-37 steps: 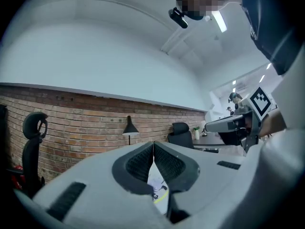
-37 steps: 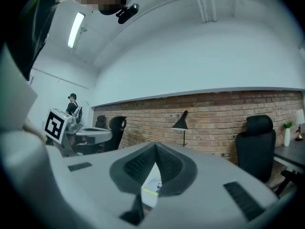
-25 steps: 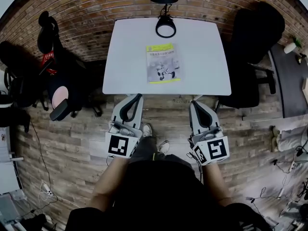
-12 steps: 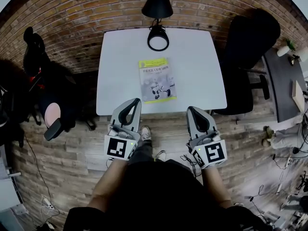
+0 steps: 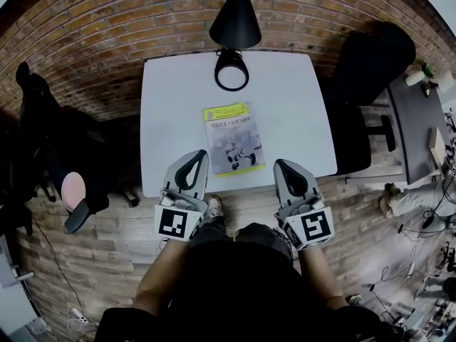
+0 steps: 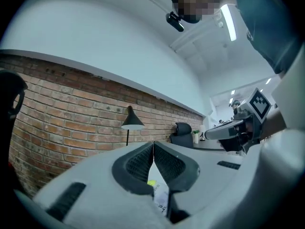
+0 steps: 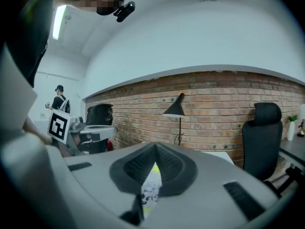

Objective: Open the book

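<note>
A closed book (image 5: 232, 138) with a yellow-edged grey cover lies flat on the white table (image 5: 167, 120), near its front edge. My left gripper (image 5: 201, 155) reaches over the front edge just left of the book's near corner, jaws shut and empty. My right gripper (image 5: 278, 164) hovers at the front edge just right of the book, also shut with nothing in it. Through the slit below the closed tips, the book (image 6: 159, 194) shows in the left gripper view, and the book (image 7: 150, 187) shows likewise in the right gripper view.
A black desk lamp (image 5: 234, 30) stands at the table's far edge, its round base (image 5: 231, 70) behind the book. A black office chair (image 5: 367, 70) is to the right of the table, another chair (image 5: 43, 141) to the left. Brick-patterned floor surrounds the table.
Both grippers have moved forward together toward the table; their tips now reach its front edge on either side of the book. Jaws stayed shut.
</note>
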The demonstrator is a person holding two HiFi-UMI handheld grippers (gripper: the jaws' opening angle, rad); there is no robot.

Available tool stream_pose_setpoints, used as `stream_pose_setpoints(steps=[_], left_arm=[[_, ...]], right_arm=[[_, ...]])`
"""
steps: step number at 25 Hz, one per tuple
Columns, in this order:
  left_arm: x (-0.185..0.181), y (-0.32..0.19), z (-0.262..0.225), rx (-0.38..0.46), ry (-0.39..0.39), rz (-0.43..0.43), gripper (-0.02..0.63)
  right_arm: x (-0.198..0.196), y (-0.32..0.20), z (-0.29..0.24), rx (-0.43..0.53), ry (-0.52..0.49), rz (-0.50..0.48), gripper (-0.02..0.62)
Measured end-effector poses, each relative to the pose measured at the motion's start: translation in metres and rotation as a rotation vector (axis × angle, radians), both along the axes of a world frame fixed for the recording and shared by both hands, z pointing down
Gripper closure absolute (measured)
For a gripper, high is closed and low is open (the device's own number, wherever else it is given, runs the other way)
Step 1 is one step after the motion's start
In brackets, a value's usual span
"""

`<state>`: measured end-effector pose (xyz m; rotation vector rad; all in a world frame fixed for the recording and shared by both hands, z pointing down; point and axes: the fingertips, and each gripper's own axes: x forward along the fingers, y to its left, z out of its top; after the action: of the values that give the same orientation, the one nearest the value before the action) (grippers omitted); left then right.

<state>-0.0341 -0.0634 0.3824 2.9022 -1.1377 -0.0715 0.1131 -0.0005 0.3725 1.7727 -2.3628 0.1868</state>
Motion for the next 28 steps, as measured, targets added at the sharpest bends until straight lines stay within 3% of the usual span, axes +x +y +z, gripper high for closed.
stream_pose_setpoints(steps=[9, 20, 28], left_arm=[[0.031, -0.027, 0.012, -0.009, -0.024, 0.043, 0.58], [0.032, -0.035, 0.012, 0.009, -0.063, -0.037, 0.58], [0.023, -0.038, 0.014, -0.005, -0.066, -0.07, 0.58]], right_arm=[[0.016, -0.022, 0.023, -0.025, -0.028, 0.015, 0.581], [0.036, -0.048, 0.057, -0.09, -0.068, -0.043, 0.581], [0.033, -0.073, 0.12, -0.25, -0.097, -0.068, 0.529]])
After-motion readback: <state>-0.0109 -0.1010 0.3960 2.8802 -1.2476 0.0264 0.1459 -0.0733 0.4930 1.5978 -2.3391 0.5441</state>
